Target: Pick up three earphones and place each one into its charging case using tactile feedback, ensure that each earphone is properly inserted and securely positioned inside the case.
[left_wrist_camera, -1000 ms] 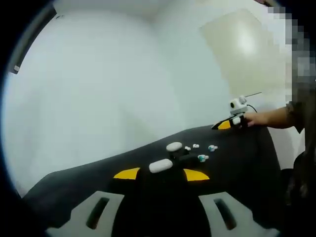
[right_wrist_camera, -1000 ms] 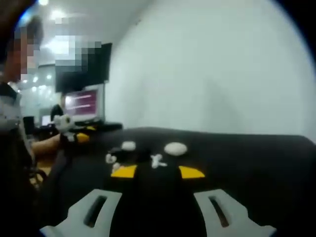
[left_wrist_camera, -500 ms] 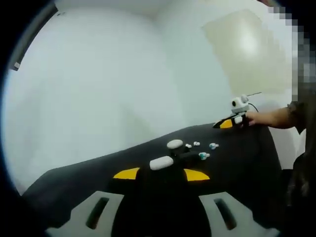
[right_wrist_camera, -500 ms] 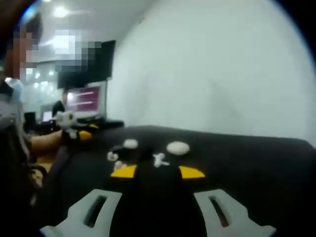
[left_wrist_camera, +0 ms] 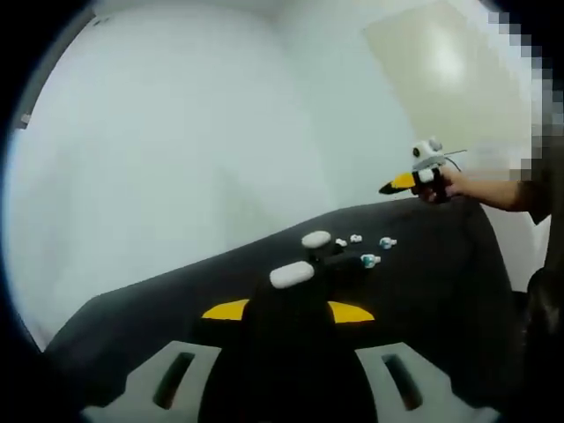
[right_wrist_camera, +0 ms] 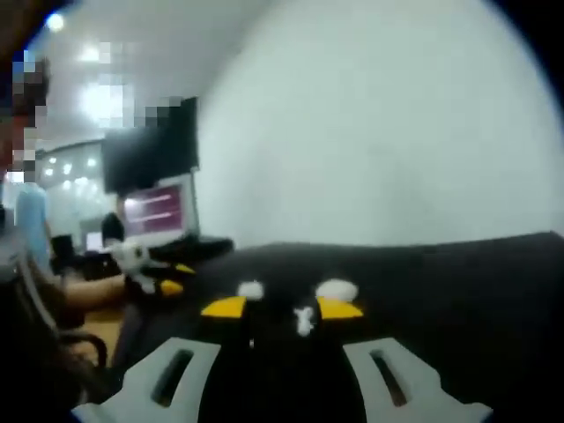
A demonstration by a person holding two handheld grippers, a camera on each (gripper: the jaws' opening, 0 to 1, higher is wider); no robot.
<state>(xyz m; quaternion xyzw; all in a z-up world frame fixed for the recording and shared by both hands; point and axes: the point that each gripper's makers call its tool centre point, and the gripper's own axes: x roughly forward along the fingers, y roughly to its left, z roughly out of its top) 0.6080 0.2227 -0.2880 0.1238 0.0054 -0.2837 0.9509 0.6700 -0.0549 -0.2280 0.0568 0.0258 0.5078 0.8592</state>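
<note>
A: Left gripper view, near to far: left gripper [left_wrist_camera: 288, 311] jaws are spread, yellow tips apart, nothing between them, touching nothing. It hangs above the near side of the black counter [left_wrist_camera: 159, 304].

B: Where are the parts?

A: Just past the tips, a white charging case [left_wrist_camera: 292, 275] lies on the counter. Behind it sits a 2nd white case [left_wrist_camera: 315, 239]. Right of those, small earphones [left_wrist_camera: 370, 260] are scattered loose, near each other but apart. I count about 3, too small to be sure. Farther right, the right gripper [left_wrist_camera: 401, 183] is in a person's hand [left_wrist_camera: 458, 187], raised off the counter.

B: And in its own view?

A: Right gripper [right_wrist_camera: 280, 308] jaws are also spread and empty. Blurred, but a white earphone [right_wrist_camera: 304, 319] sits between the yellow tips, with 2 white cases behind it. Can't tell contact. Far left, a monitor [right_wrist_camera: 159, 211].

B: Stage?

A: My read: approach, no earphone seated yet.

B: Advice?

A: Bring the right jaws down square over 1 earphone and pinch its body lightly. Steady the near case with the left. Seat by feel, and release only once it stops sinking. Risk: the earphone skates away on closing.
</note>
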